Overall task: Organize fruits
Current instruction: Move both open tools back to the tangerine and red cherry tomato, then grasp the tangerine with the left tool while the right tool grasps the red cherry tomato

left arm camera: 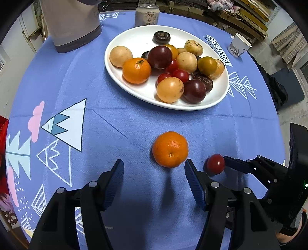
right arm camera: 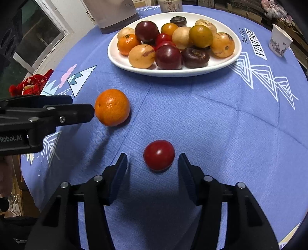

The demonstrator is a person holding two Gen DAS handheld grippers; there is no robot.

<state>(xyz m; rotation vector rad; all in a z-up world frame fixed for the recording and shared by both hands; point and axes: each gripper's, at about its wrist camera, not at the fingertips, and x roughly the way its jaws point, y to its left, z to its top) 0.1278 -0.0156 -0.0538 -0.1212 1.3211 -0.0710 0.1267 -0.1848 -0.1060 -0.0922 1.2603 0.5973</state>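
Observation:
An orange mandarin [left arm camera: 170, 149] lies on the blue tablecloth, just beyond my open left gripper [left arm camera: 154, 166]; it also shows in the right wrist view [right arm camera: 112, 107]. A small red tomato [right arm camera: 159, 155] lies on the cloth just ahead of my open, empty right gripper [right arm camera: 152, 160]; it shows in the left wrist view [left arm camera: 216, 163] too, next to a right-gripper finger. A white oval plate [left arm camera: 134, 38] holds several fruits: another mandarin [left arm camera: 136, 70], dark red plums, yellow-tan fruits and small tomatoes. The plate also shows in the right wrist view [right arm camera: 233, 57].
A beige kettle-like appliance [left arm camera: 73, 25] and a drink can [left arm camera: 147, 15] stand behind the plate. A paper cup [left arm camera: 239, 45] stands at the far right; it also shows in the right wrist view [right arm camera: 280, 41]. A red object [right arm camera: 30, 84] sits at the table's left edge.

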